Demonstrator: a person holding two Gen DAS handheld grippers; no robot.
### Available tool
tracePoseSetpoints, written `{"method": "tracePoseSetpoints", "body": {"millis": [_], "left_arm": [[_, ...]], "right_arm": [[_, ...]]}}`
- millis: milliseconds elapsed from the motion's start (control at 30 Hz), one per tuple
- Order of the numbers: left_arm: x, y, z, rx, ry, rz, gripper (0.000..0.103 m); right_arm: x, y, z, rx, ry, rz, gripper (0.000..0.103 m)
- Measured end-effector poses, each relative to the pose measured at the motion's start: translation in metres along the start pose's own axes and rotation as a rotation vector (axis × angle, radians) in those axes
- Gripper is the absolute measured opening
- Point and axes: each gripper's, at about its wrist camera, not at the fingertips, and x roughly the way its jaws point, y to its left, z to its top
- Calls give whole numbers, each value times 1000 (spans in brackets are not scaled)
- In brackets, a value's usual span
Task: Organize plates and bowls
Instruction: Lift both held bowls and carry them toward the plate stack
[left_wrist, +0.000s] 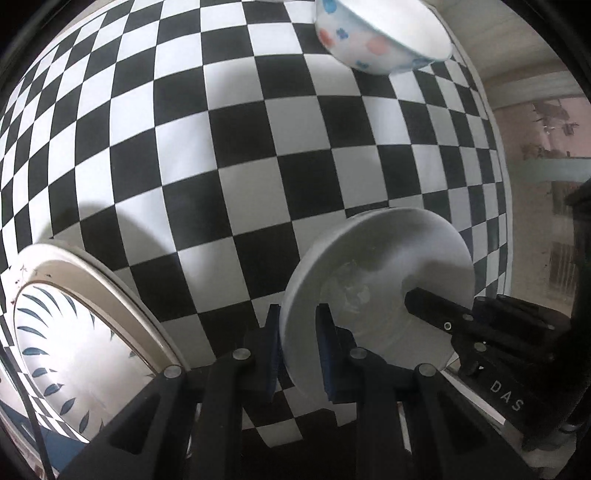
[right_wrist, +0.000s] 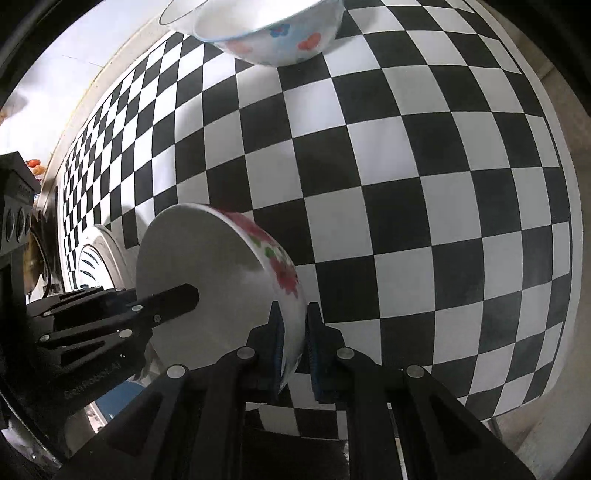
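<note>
Both grippers hold one small white bowl with red flowers on its outside, lifted above the checkered table. My left gripper (left_wrist: 299, 347) is shut on its rim; the bowl (left_wrist: 373, 280) shows its white inside there. My right gripper (right_wrist: 293, 347) is shut on the opposite rim of the bowl (right_wrist: 207, 266). Each gripper shows in the other's view, the right (left_wrist: 480, 332) and the left (right_wrist: 110, 314). A larger flowered bowl (left_wrist: 373, 37) stands on the table at the far side, also in the right wrist view (right_wrist: 266, 33).
A large plate with blue leaf marks (left_wrist: 74, 339) lies on the table at the left, also in the right wrist view (right_wrist: 96, 262). The black-and-white checkered table (left_wrist: 221, 147) spreads between the dishes; its edge (right_wrist: 565, 206) runs along the right.
</note>
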Motion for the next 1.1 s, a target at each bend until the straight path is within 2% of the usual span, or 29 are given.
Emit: {"method": "tracePoseSetpoints", "body": {"millis": [267, 433, 867, 1067, 1100], "left_arm": [[15, -9, -6, -6, 17, 10, 16], [18, -13, -9, -4, 21, 11, 16], [13, -12, -9, -8, 11, 15, 17], [-2, -3, -13, -41, 2, -8, 17], [-8, -2, -15, -31, -24, -46, 17]], "right_arm": [[8, -1, -1, -15, 24, -3, 13], [23, 12, 0, -10, 40, -4, 13], [38, 13, 3, 5, 59, 17, 13], [24, -6, 7, 16, 65, 50, 13], [19, -9, 7, 17, 61, 59, 13]]}}
